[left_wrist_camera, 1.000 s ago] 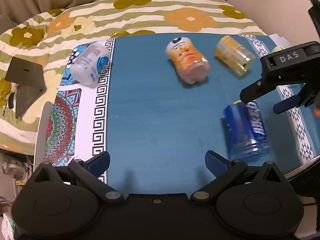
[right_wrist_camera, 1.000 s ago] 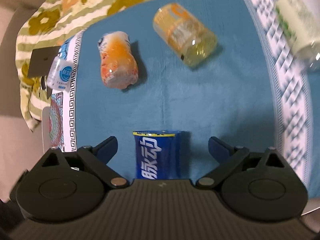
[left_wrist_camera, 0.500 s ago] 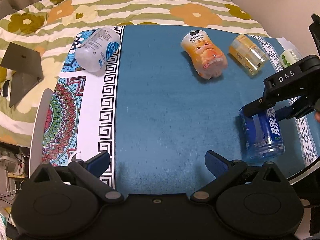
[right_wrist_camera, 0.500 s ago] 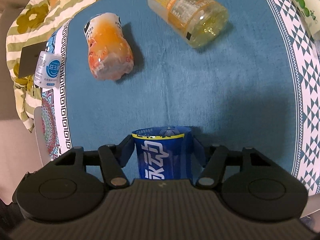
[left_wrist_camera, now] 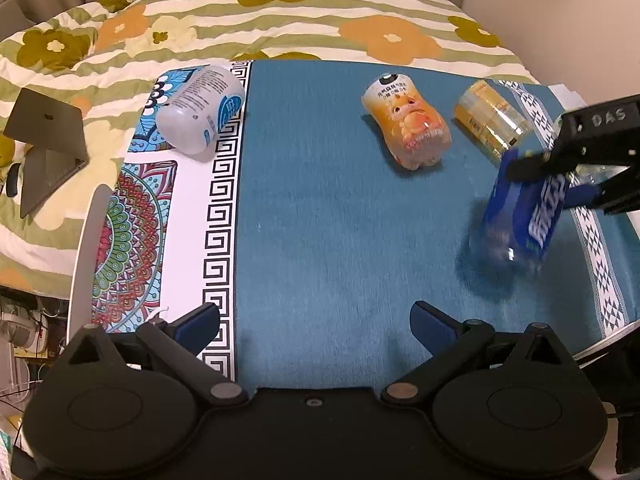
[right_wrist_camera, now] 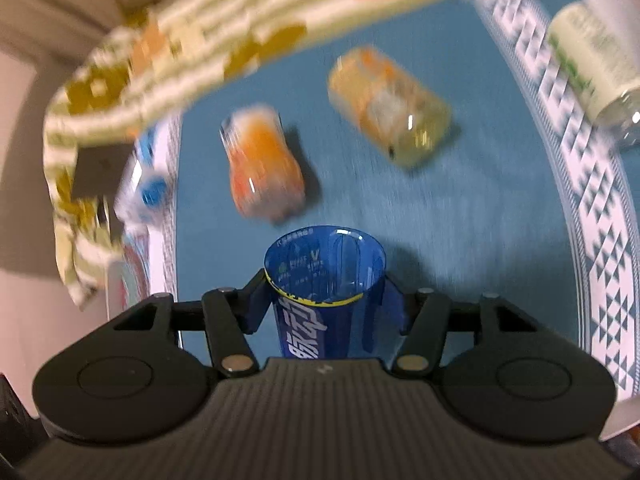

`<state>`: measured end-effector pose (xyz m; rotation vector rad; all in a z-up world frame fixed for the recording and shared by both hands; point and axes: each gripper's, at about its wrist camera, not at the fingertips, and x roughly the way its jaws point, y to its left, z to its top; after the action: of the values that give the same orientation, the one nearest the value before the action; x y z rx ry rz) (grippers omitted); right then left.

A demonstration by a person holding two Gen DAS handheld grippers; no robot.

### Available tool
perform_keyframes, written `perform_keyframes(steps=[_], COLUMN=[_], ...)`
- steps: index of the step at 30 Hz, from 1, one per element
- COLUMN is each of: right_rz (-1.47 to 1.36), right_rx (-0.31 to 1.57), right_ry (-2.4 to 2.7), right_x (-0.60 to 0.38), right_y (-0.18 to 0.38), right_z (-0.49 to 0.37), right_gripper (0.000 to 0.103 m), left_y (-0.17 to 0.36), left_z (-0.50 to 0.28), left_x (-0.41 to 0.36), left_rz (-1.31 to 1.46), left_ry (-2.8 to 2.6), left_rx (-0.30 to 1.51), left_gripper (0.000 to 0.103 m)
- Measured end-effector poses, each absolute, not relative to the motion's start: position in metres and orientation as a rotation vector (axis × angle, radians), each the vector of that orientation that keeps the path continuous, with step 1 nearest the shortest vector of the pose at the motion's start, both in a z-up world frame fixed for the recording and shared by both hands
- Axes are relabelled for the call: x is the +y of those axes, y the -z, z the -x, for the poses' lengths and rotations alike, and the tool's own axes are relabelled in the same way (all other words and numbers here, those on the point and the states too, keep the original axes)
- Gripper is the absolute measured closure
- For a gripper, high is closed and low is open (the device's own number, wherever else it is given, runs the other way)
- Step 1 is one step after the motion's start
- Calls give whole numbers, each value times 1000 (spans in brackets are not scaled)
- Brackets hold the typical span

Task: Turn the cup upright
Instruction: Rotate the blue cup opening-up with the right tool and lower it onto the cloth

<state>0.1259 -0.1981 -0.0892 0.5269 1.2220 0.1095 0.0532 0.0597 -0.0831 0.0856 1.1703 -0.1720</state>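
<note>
The blue transparent cup with white lettering is tilted, its base low over the blue cloth and its open rim up. My right gripper is shut on this blue cup near its rim; in the left wrist view it shows at the right edge. My left gripper is open and empty above the cloth's near edge.
An orange cup, a yellow cup and a white-blue cup lie on their sides on the cloth. A pale green cup lies at far right. A flowered quilt lies behind, a dark stand at left.
My right gripper closed on the blue cup, which lay on its side, and has tipped it up so the rim points upward. The left gripper stayed open.
</note>
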Motion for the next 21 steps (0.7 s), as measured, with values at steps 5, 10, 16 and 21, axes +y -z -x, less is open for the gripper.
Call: perform_keyframes(steps=[5, 10, 16, 21], right_rz=[-420, -351, -228, -170], right_rx=[996, 844, 665, 633], right_ry=[-70, -46, -39, -42], right_x=[-185, -175, -161, -154], right_y=[81, 99, 111, 120], right_z=[-103, -86, -72, -64], right_gripper=[30, 30, 30, 30], left_y=[80, 82, 85, 91], left_z=[-54, -53, -52, -49], left_x=[63, 67, 66, 65], left_rz=[-94, -95, -122, -126], left_ry=[167, 172, 176, 183], left_rx=[1160, 1142, 1114, 1114], left_gripper=[0, 0, 0, 0])
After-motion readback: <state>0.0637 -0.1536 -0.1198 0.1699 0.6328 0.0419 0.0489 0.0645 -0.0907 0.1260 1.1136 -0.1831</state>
